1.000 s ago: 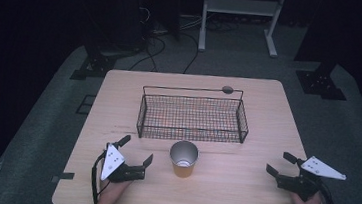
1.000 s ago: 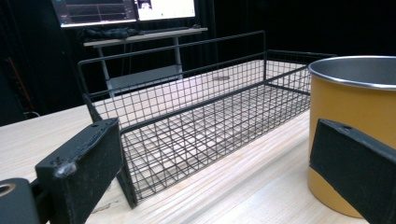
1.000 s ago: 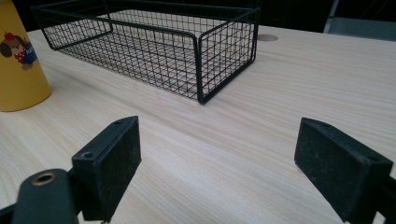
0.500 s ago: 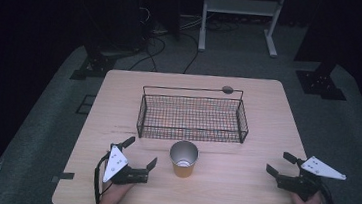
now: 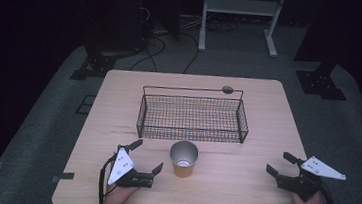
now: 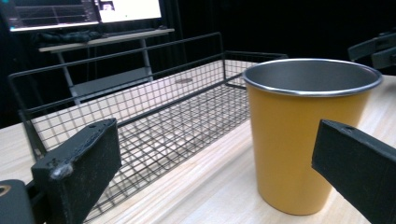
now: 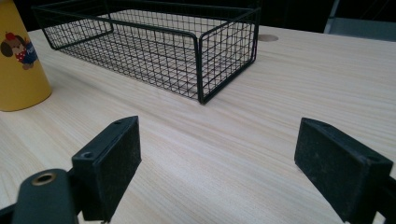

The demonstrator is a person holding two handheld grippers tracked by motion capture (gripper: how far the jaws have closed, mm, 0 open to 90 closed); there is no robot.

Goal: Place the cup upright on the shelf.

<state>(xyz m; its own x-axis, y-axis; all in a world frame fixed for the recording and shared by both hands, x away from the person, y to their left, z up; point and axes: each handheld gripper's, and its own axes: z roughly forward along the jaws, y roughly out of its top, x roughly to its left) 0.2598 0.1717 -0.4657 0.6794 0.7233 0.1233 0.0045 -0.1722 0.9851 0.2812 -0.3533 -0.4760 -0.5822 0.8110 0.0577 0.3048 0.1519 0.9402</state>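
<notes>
The yellow cup [image 5: 183, 158] stands upright on the counter [image 5: 267, 125], just in front of the near wall of the wire basket [image 5: 192, 117] and apart from it. Your left gripper [image 5: 145, 156] sits low at the near left, fingers spread wide, aimed at the cup; in the left gripper view the cup [image 6: 306, 130] stands ahead between the two fingers [image 6: 79, 163], nearer the right-hand one, and neither touches it. Your right gripper [image 5: 279, 163] rests at the near right edge, well apart from the cup, its fingers [image 7: 109, 163] likewise spread with bare counter between them. Treat the cup as a light, rigid vessel: the metal rim and bright interior suggest steel with a smooth painted wall, so expect it to slide or tip under a one-sided push but not to deform. It appears empty. Its wall tapers toward the base, so a hold low down may squeeze it upward out of the pads. Take hold across the upper wall just under the rim, or over the rim with one finger inside. The basket, an open rigid mesh tray, is empty, with a raised rail along its far side. A printed cartoon dog [image 7: 18, 49] marks the cup's right face. Nothing stands between the left gripper and the cup; the basket's near wall is the only obstruction beyond it.
</notes>
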